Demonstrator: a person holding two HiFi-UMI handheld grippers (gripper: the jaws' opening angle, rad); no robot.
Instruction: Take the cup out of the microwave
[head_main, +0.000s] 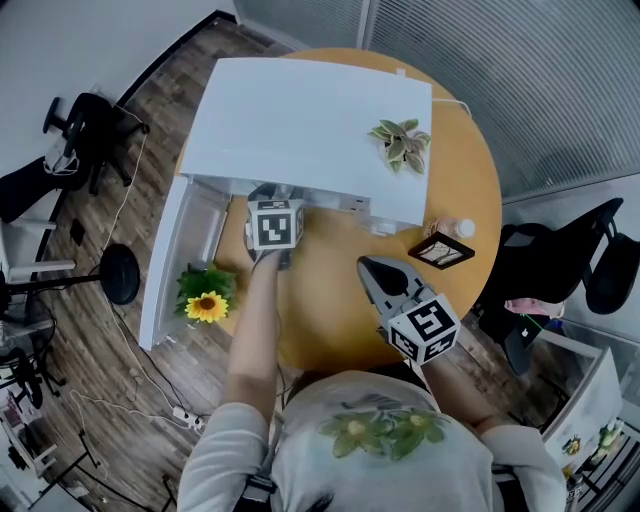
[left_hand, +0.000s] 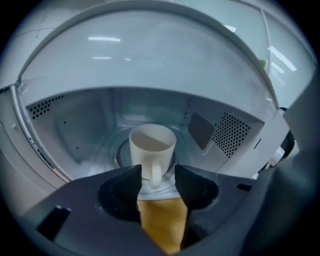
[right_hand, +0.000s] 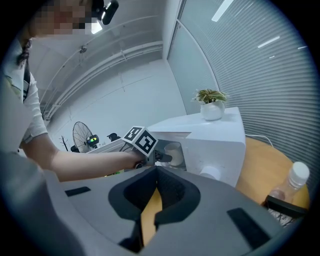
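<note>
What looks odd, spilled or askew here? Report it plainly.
Nothing stands out. The cup stands upright inside the microwave, no spill around it, and the potted plant on top sits upright.

— We get bright, even light in the head view. The white top of the microwave (head_main: 300, 120) is nearly washed out, and the shadows on the table (head_main: 330, 310) stay soft.
— In the left gripper view we see bright streaks (left_hand: 104, 39) mirrored at upper left. The cavity below is dimmer and bluish, and the cup (left_hand: 152, 144) looks slightly soft.
— We find both gripper views bent hard toward the rim, with black corners.
— In the right gripper view, strip lights (right_hand: 223, 10) glare at upper right. The bottom foreground is dark and blurred.
</note>
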